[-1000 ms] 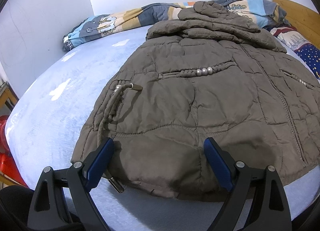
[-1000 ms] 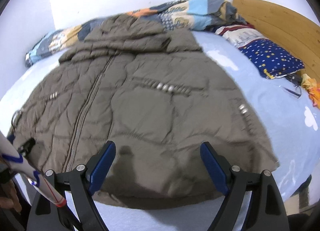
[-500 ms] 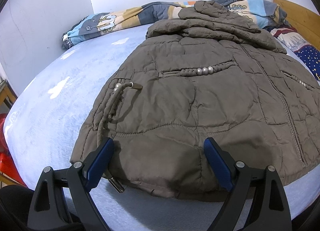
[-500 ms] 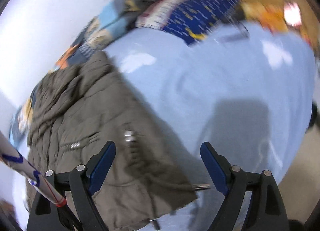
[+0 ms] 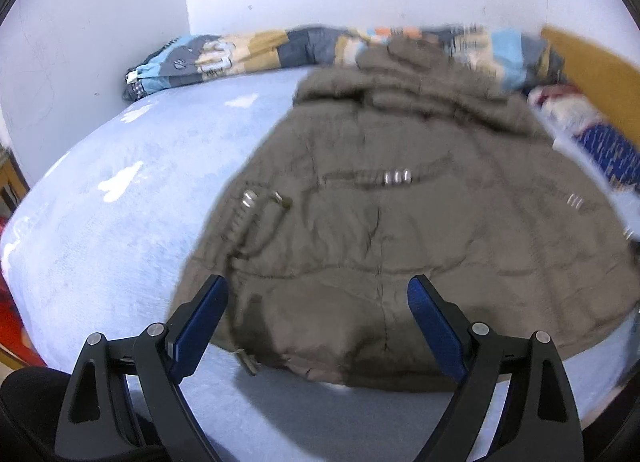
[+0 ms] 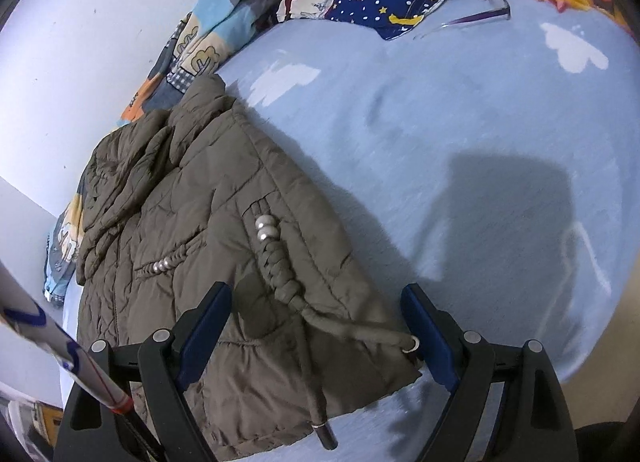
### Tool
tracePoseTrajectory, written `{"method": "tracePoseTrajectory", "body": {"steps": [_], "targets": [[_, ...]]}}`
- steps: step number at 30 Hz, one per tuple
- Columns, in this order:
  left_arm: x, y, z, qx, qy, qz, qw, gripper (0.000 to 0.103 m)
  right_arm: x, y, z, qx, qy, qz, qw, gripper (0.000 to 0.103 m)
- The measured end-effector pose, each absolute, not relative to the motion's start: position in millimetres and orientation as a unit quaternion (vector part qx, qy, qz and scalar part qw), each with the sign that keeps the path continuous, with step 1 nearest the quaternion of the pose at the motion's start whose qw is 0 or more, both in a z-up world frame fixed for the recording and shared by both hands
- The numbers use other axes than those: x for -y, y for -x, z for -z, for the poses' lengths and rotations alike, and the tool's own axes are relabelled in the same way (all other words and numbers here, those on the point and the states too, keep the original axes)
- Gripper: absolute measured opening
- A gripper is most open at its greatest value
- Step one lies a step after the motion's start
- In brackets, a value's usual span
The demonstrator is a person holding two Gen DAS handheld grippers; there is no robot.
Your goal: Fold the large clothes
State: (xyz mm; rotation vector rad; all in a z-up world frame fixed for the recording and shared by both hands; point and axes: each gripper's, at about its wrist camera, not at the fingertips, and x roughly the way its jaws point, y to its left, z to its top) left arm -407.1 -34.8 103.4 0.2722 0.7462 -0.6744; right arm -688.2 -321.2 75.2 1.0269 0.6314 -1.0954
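Brown jacket (image 5: 400, 229) lengthwise, hood toward wall

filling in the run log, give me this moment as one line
stage: before first fold | jacket: flat on bed, unfolded | left gripper: open, empty, over hem | right gripper: open, empty, over jacket's corner and drawstring
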Motion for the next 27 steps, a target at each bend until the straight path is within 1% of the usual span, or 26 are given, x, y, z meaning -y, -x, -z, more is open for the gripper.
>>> {"method": "tracePoseTrajectory", "body": {"steps": [4, 7, 8, 10, 13, 18, 23, 25, 27], "targets": [[-2.4, 376.4, -106.1, -0.387, -0.064, 0.291, 0.873, 0.091, 320.6, 690.6, -74.6, -0.282, -0.460, 0.488, 0.686, 0.090], [-36.1, 343.0, -91.0, -0.431, -0.010, 0.244, 0.869, 0.090, 319.7, 694.4, -74.5, -0.278, -0.464, 0.489, 0.684, 0.090], [-46.6, 334.9, -85.6, -0.448, 0.014, 0.235, 0.863, 0.088, 319.8, 695.3, -74.5, -0.275, -0.468, 0.489, 0.683, 0.090], [-66.0, 319.2, -73.9, -0.484, 0.070, 0.219, 0.844, 0.087, 319.3, 695.4, -74.1, -0.270, -0.474, 0.489, 0.681, 0.090], [-78.1, 310.3, -63.8, -0.508, 0.131, 0.226, 0.821, 0.084, 318.8, 692.6, -73.7, -0.271, -0.474, 0.491, 0.679, 0.090], [-59.9, 318.8, -64.4, -0.504, 0.136, 0.274, 0.808, 0.084, 320.4, 693.7, -72.8, -0.266, -0.478, 0.490, 0.679, 0.090], [-24.6, 335.7, -61.6, -0.506, 0.100, 0.318, 0.796, 0.084, 323.5, 705.9, -66.8, -0.236, -0.513, 0.472, 0.678, 0.090], [-15.7, 338.4, -60.2, -0.506, 0.094, 0.325, 0.794, 0.084, 323.8, 711.2, -64.6, -0.221, -0.527, 0.462, 0.679, 0.085], [-7.1, 340.9, -59.8, -0.502, 0.089, 0.332, 0.793, 0.084, 324.3, 714.5, -62.7, -0.213, -0.536, 0.453, 0.680, 0.076]]}}
